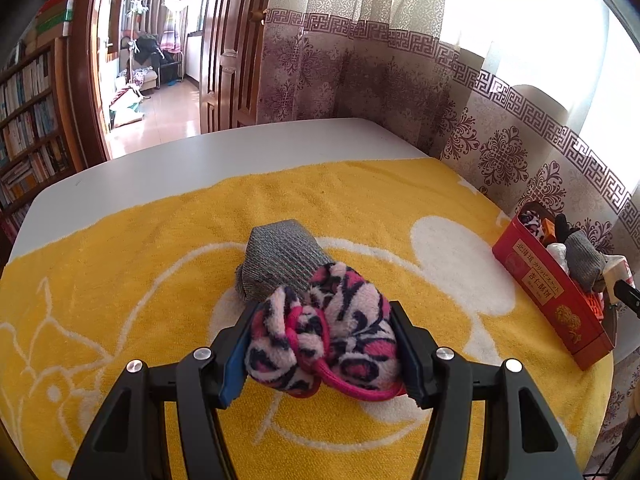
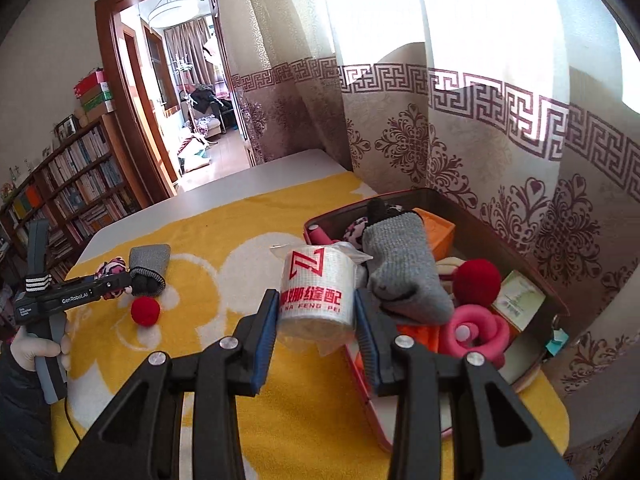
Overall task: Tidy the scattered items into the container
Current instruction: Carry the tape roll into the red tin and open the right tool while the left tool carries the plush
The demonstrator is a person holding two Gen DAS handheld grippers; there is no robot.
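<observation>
Yellow towel [image 1: 168, 240] over white table [image 1: 240, 140]; left claw [image 1: 322, 354] pinching fuzzy sock [image 1: 320, 340], right claw [image 2: 316, 322] pinching tape roll [image 2: 318, 292]

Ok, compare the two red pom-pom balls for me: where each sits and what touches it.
1. The loose red pom-pom lies out on the yellow towel; the other red pom-pom sits inside the red tin.
2. The loose one has bare towel around it; the one in the tin is crowded by a grey sock and a pink coil.
Both are round, fuzzy and red.
</observation>
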